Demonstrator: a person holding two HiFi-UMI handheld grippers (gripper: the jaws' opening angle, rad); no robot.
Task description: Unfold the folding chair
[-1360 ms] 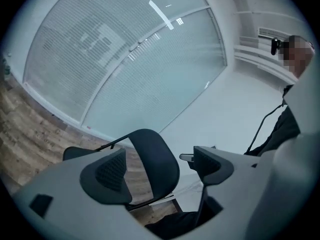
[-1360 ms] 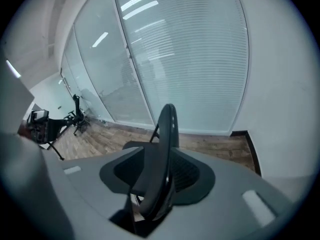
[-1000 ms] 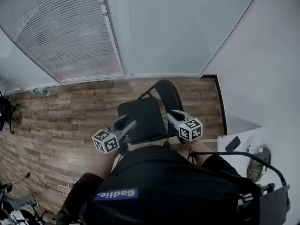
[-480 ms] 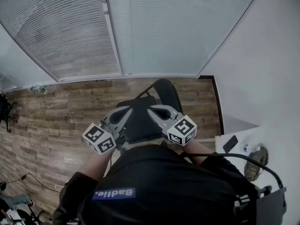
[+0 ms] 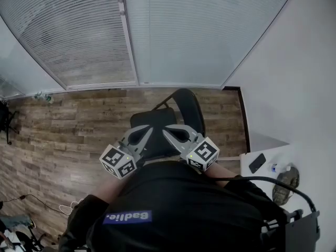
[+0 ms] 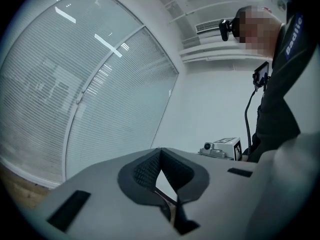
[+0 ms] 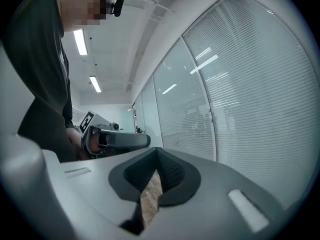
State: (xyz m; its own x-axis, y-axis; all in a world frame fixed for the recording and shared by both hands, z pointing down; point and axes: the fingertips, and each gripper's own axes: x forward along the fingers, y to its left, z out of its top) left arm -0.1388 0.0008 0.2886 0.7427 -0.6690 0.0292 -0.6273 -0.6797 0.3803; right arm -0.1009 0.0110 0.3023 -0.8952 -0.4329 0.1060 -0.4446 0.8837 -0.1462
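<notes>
- Both tools have come up and swung inward since a second ago: your left gripper (image 5: pixel 148 130) and right gripper (image 5: pixel 167 131) were out at the sides of the seat with their jaws apart, and their tips now nearly meet above it.
- Nearest you, your dark top carries one blue patch (image 5: pixel 128 216) with white lettering.
- You have two grippers, each with one marker cube (image 5: pixel 119 162) of black-and-white squares.
- Your left gripper's jaws are pressed together with nothing between them.
- Your right gripper's jaws are also together and empty, with only wood floor showing through the gap behind the tips.
- One folding chair (image 5: pixel 157 118) stands opened directly in front of you, below the gripper tips. It is black, with a flat padded seat, a rounded backrest (image 5: pixel 190 106) on the far side and thin dark frame tubes.
- To your right, one dark phone (image 5: pixel 257 163) lies on a white table (image 5: pixel 275 154).
- The chair stands on the wood-plank floor (image 5: pixel 73 125).
- Farthest away, two large windows with closed white blinds (image 5: pixel 184 35) line the wall.
</notes>
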